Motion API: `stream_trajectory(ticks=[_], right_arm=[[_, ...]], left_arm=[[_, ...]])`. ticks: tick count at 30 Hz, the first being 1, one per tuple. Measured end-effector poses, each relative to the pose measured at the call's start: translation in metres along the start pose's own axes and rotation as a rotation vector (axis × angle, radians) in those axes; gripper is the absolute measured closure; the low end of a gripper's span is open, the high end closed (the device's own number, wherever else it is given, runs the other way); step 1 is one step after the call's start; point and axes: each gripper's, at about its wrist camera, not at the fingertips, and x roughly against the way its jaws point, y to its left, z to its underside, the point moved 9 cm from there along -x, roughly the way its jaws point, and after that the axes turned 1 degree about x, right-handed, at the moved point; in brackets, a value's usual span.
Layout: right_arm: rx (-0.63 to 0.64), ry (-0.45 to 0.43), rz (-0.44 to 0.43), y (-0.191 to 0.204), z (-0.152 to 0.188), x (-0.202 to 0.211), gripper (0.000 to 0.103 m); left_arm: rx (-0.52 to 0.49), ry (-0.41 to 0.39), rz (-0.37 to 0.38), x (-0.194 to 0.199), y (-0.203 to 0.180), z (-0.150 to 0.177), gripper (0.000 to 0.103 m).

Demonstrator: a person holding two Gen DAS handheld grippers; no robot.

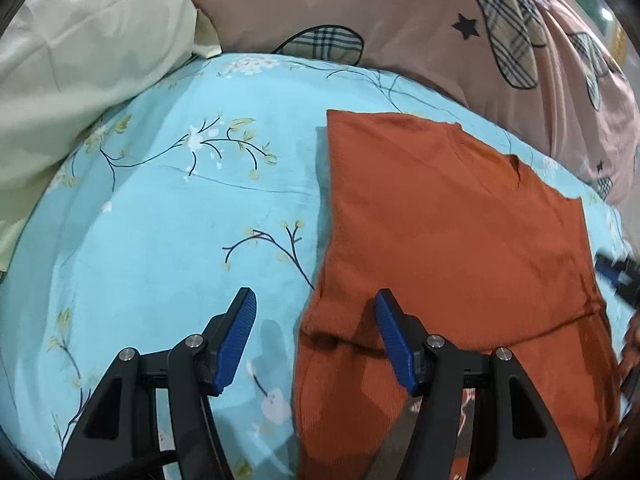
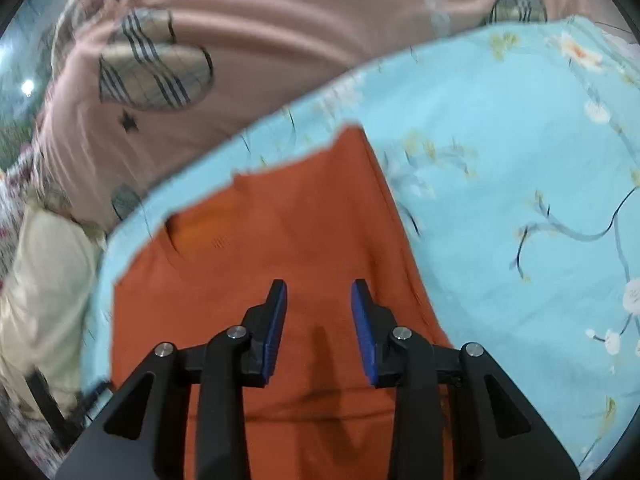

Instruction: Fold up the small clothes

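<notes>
A rust-orange garment (image 1: 452, 240) lies flat on the light blue floral bedsheet (image 1: 160, 220), its sides folded in so it forms a long strip. My left gripper (image 1: 316, 300) hovers open over the garment's left edge, one blue pad above the sheet and the other above the cloth, nothing between them. In the right wrist view the same orange garment (image 2: 280, 248) fills the centre. My right gripper (image 2: 319, 286) is open above it, its blue pads apart and holding nothing. The right gripper also shows as a dark blurred shape (image 1: 618, 276) at the left wrist view's right edge.
A pink quilt (image 1: 400, 12) with plaid hearts and black stars is heaped along the far side of the bed. A cream pillow (image 1: 72, 72) lies at the far left. In the right wrist view, the pink quilt (image 2: 240, 60) lies beyond the garment and cream bedding (image 2: 44, 280) at left.
</notes>
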Motion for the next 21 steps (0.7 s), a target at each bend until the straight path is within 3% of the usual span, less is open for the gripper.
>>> stream_trajectory(ticks=[5, 6, 8, 12, 14, 16, 18, 21], right_arm=[[0.07, 0.057, 0.036, -0.004, 0.014, -0.026, 0.066], [0.09, 0.054, 0.036, -0.001, 0.014, -0.025, 0.073], [0.102, 0.059, -0.027, 0.011, 0.011, -0.021, 0.103], [0.165, -0.077, -0.064, 0.035, -0.01, 0.026, 0.103], [0.16, -0.118, -0.041, 0.032, -0.021, 0.04, 0.102], [0.168, -0.078, -0.007, 0.024, -0.022, 0.03, 0.098], [0.143, 0.038, 0.013, 0.01, -0.01, 0.003, 0.077], [0.152, 0.095, 0.061, -0.002, 0.003, -0.018, 0.073]], left_arm=[[-0.015, 0.038, 0.007, -0.016, -0.007, 0.002, 0.041], [-0.021, 0.048, 0.005, -0.019, -0.009, 0.003, 0.041], [-0.029, 0.055, 0.01, -0.02, -0.013, 0.005, 0.041], [-0.041, 0.055, 0.026, -0.018, -0.021, 0.003, 0.041], [-0.029, 0.064, 0.034, -0.019, -0.021, 0.002, 0.041], [-0.02, 0.068, 0.038, -0.019, -0.021, 0.002, 0.041], [-0.013, 0.072, 0.044, -0.019, -0.02, 0.003, 0.041], [-0.021, 0.08, 0.047, -0.019, -0.021, 0.006, 0.041]])
